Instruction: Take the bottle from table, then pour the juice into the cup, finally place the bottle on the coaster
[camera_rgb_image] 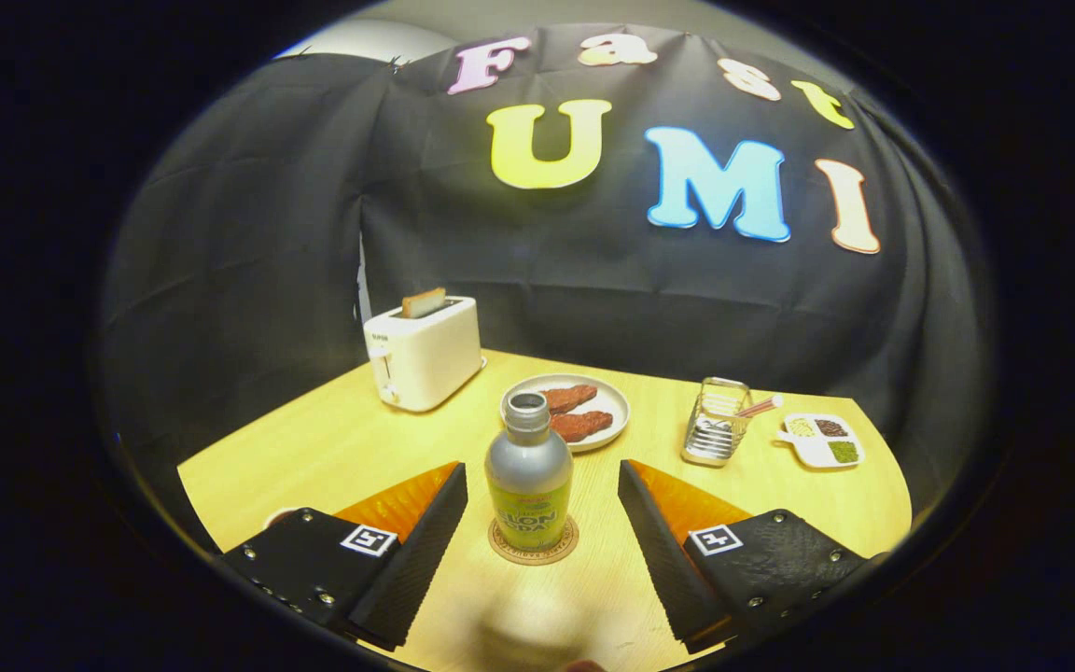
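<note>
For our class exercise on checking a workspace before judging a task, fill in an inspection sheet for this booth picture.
Surface: wooden table, light and bare between the items.
Job's things: bottle, cap off, upright on the round coaster. Cup: cannot be made out.
Clutter: toaster with a slice of bread; plate holding two pieces of meat; wire holder with a utensil; small divided dish.
Grippers: gripper open, one finger either side of the bottle, both apart from it.
Cables: nothing seen.
Surroundings: black cloth wall behind the table.
</note>
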A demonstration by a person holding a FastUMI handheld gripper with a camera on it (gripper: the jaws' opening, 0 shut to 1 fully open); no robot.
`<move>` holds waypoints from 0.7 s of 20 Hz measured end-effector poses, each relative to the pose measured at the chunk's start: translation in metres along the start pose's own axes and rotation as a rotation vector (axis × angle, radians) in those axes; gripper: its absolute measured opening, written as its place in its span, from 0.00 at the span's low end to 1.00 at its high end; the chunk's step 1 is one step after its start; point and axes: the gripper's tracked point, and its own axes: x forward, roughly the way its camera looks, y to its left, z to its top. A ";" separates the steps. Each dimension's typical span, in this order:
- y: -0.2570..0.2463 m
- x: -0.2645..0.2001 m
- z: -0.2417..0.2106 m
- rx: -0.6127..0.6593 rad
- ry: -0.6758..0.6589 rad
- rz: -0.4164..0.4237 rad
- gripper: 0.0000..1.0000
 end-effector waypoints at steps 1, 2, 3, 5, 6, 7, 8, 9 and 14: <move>0.001 -0.009 0.010 0.001 -0.015 -0.015 0.98; 0.001 -0.017 0.017 -0.002 -0.026 -0.034 0.98; 0.002 -0.027 0.023 -0.006 -0.037 -0.052 0.98; 0.004 -0.046 0.037 -0.007 -0.062 -0.086 0.98; 0.007 -0.054 0.043 -0.005 -0.079 -0.102 0.98; 0.009 -0.063 0.050 -0.001 -0.095 -0.118 0.98; 0.011 -0.072 0.056 0.005 -0.113 -0.135 0.98; 0.013 -0.081 0.062 0.013 -0.132 -0.151 0.98; 0.019 -0.122 0.086 0.032 -0.218 -0.222 0.98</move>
